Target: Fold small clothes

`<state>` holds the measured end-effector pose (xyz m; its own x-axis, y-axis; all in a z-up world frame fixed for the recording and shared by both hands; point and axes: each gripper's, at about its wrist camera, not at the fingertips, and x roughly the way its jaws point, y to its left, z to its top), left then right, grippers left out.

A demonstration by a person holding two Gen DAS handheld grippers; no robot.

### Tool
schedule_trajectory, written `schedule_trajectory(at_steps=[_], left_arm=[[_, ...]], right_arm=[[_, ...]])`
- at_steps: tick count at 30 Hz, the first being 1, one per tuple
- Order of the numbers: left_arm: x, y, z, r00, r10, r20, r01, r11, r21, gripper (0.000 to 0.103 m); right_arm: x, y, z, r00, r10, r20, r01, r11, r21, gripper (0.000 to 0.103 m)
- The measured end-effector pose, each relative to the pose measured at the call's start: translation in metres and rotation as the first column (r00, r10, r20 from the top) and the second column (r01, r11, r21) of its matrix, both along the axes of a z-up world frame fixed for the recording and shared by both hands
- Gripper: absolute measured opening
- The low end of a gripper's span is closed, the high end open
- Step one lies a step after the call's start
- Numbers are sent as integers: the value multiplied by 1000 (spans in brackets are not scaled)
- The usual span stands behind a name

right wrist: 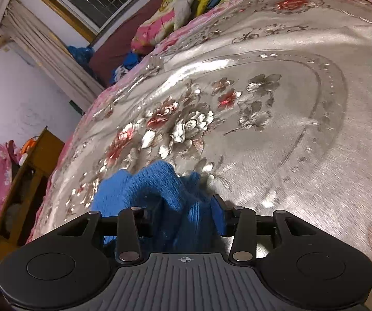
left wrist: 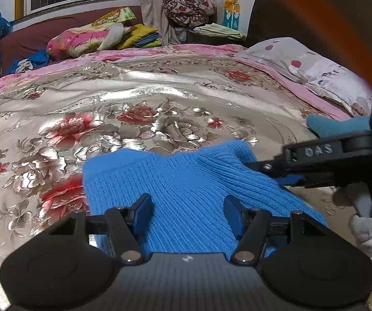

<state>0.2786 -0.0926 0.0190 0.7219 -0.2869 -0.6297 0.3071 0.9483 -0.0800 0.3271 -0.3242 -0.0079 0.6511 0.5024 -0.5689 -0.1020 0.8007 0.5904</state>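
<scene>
blue knit garment (left wrist: 186, 197) lies left-to-right; left gripper (left wrist: 187, 211) jaws apart, right gripper (right wrist: 183, 213) clamped on it.

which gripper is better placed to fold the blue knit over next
Right. The right gripper already has the blue knit bunched between its fingers, while the left gripper sits open above flat cloth, gripping nothing.

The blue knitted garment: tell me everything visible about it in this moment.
The blue knitted garment is bright blue with fine vertical ribbing, and it looks soft and woolly. It lies partly spread on the shiny floral bedspread, its far edge rumpled. The left gripper hovers open over its near part; whether the fingers touch the knit is unclear. The right gripper has bunched fabric between its fingers, lifting a fold at the garment's right edge. What type of garment it is cannot be told.
</scene>
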Motion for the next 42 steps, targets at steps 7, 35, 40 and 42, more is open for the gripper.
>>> schedule_trajectory(at_steps=[7, 35, 40, 42], left_arm=[[0, 1, 14, 1000, 1, -15, -1, 1000, -21, 66], [-52, 48, 15, 985, 114, -133, -121, 991, -51, 70], [-58, 43, 9, 976, 128, -178, -137, 990, -40, 73], [-66, 43, 13, 979, 121, -161, -127, 991, -29, 73]], right_arm=[[-22, -16, 35, 993, -59, 100, 61, 998, -12, 42], [-88, 34, 52, 992, 119, 44, -103, 958, -267, 42], [-92, 33, 25, 998, 65, -12, -66, 950, -305, 44], [-97, 24, 30, 999, 27, -32, -34, 970, -240, 39]])
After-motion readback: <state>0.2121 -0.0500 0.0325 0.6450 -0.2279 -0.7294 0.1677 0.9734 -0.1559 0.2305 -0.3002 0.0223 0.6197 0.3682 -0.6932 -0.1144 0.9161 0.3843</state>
